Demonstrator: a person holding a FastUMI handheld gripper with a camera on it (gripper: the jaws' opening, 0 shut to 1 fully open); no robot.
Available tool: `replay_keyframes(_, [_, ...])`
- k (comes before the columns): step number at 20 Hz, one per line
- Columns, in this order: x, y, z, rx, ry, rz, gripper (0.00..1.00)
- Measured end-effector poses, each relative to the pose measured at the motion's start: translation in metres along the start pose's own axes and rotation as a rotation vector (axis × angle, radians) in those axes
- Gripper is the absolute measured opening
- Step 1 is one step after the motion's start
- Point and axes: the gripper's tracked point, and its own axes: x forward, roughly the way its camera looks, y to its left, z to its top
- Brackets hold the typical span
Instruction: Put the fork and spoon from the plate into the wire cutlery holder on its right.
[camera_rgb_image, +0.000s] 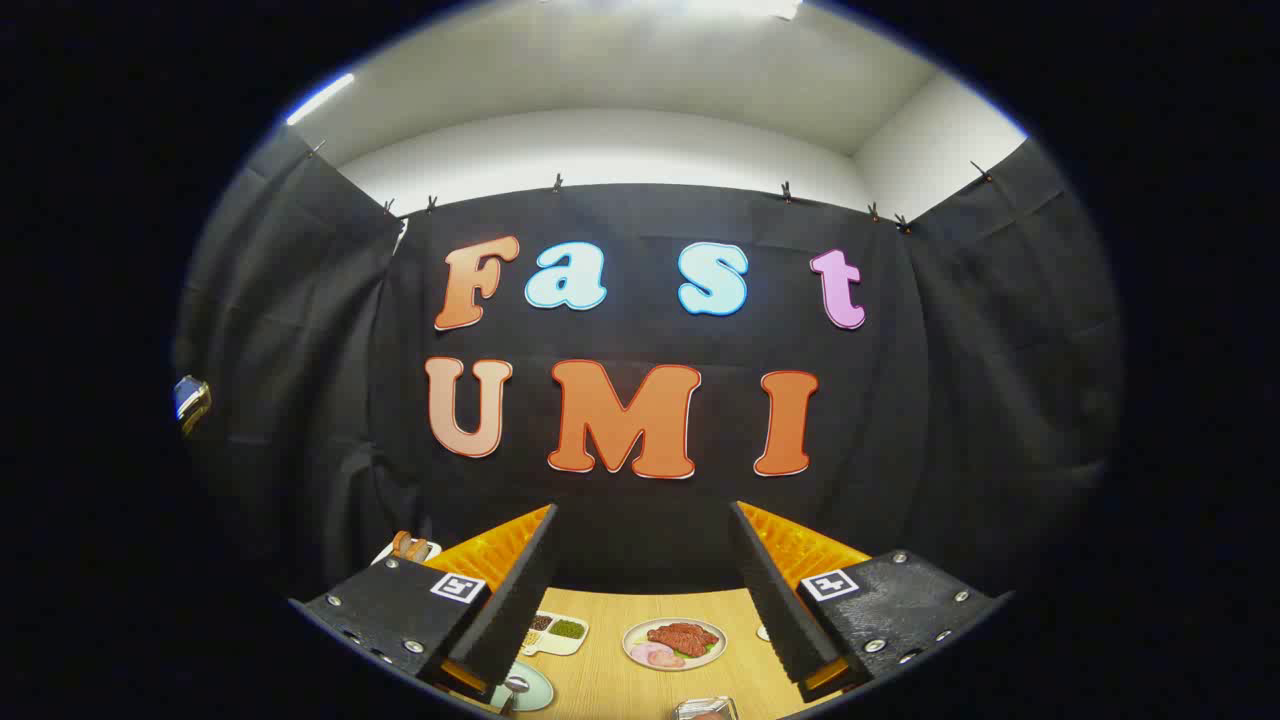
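You held the gripper (645, 585) high, aimed more at the black cloth wall (640, 480) than at the wooden table (640, 690), with a white wall and ceiling (620, 150) above the cloth. Its fingers stood spread wide apart with nothing between them. Below and beyond them on the table lay a plate of meat (673, 642) on a white dish, and to its left a small tray (556, 632) with compartments of grains and greens. By the left finger sat a pale green plate (530, 688) with a spoon (517, 686) bowl showing on it; the fork was hidden from you. A clear container (705, 709) edged in nearest you, and some bread (412, 546) sat far left.
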Motion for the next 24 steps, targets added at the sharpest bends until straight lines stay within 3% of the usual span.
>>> replay_keyframes(14, [0.002,0.003,-0.008,-0.004,0.037,0.056,0.99])
replay_keyframes(24, [-0.002,0.009,-0.022,0.009,0.075,0.144,0.99])
